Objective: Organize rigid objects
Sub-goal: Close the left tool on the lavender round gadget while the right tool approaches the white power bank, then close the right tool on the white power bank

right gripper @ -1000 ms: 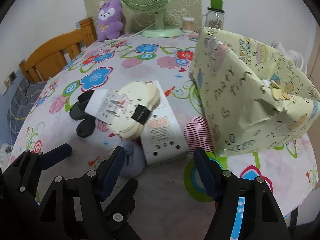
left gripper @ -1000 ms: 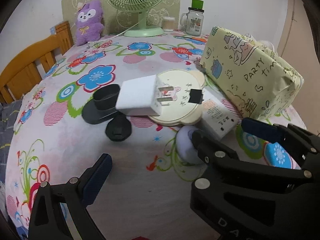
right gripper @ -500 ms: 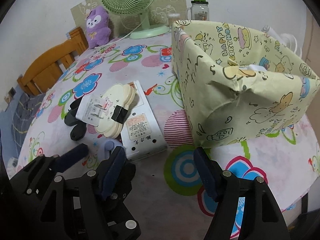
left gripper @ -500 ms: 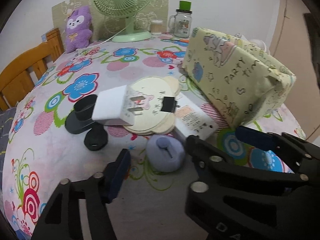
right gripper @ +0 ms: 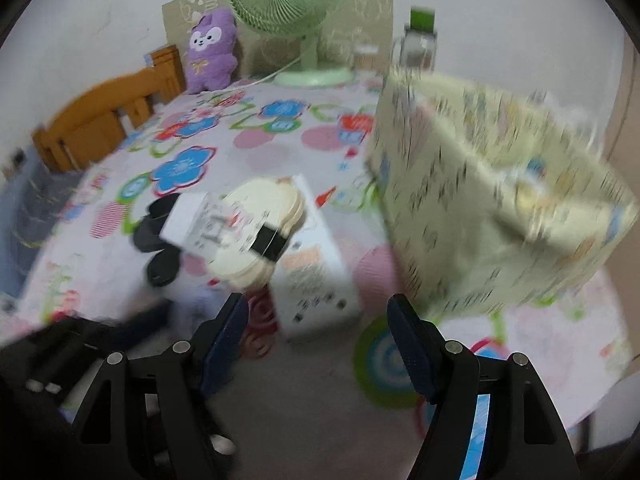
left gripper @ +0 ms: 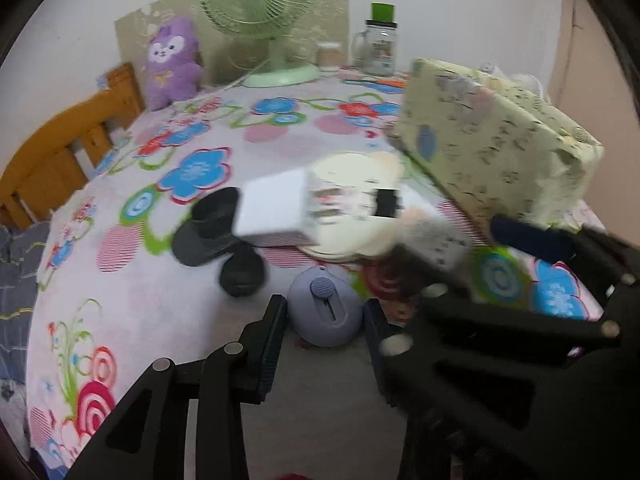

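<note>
Table (left gripper: 168, 312): covered by a flowered cloth; everything stands on it.
Box (right gripper: 492, 216): the big open one wrapped in pale yellow party paper, on the right side of the table. Its inside is smeared by blur; something pale shows near the far rim, but I cannot tell what it is.
Fan (left gripper: 264, 4): green, at the far edge of the table, beside a purple plush toy (left gripper: 170, 62).
Jar (left gripper: 380, 46): glass with a green lid, far edge, next to a smaller cup; contents too small to read.
White flat device (right gripper: 316, 264): lies between the box and the cream plate-like disc (right gripper: 264, 216), partly under the disc.
White plug (left gripper: 276, 208): rests on the disc's left edge, prongs pointing right, and hides part of the black stand (left gripper: 208, 228) behind it.
Round grey-blue gadget (left gripper: 326, 308): near the table's front edge, sitting right between the fingers of the left gripper (left gripper: 325, 340); whether the pads touch it I cannot tell.
Left gripper: jaws narrowed close around the gadget.
Right gripper (right gripper: 316, 344): jaws wide apart, holding nothing, in front of the white device.
Hard to see: both views are motion-blurred, worst on the box and the device.
</note>
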Motion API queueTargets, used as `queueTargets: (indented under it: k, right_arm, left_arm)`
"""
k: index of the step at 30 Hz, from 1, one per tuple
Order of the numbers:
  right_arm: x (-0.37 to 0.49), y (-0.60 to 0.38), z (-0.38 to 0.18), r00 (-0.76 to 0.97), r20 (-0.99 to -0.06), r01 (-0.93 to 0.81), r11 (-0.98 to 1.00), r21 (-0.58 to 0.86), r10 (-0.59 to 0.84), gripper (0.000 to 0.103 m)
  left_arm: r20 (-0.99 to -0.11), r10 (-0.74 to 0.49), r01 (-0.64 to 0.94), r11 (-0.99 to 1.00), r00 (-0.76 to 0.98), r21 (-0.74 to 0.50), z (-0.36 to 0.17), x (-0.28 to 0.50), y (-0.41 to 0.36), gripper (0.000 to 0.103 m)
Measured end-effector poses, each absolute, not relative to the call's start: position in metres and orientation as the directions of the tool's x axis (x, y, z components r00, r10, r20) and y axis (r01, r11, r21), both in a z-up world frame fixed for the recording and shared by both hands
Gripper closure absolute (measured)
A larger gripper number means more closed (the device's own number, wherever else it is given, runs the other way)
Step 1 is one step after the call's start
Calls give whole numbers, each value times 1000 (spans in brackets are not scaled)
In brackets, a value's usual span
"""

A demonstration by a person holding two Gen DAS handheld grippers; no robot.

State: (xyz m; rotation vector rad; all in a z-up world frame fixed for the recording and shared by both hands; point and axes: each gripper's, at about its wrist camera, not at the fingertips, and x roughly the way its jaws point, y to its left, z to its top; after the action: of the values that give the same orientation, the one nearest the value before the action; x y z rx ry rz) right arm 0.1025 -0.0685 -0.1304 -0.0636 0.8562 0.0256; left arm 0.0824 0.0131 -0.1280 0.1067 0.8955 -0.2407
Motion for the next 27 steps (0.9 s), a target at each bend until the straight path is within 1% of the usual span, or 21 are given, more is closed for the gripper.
queueTargets:
  k: [2, 7, 10, 17, 27]
  right_arm:
    - [109, -69, -131, 639, -769, -59, 998, -25, 18, 29]
    - [120, -66, -136, 613, -789, -67, 998, -9, 34, 29]
    - [128, -66, -140, 593, -803, -71, 997, 19, 58, 32]
    - [143, -62, -142, 590, -804, -78, 996, 32, 72, 34]
    - [153, -56, -144, 580, -809, -102, 994, 42, 94, 34]
  left_arm:
    - [-785, -170, 242, 970, 596, -26, -128, 86, 21, 63]
    - [-780, -163, 235, 972, 604, -21, -129, 92, 27, 63]
    - [-779, -171, 235, 971, 604, -30, -130, 95, 29, 63]
    - [-779, -160, 229, 973, 606, -22, -130, 110, 30, 63]
    - [-779, -157, 232, 973, 607, -15, -130, 118, 36, 63]
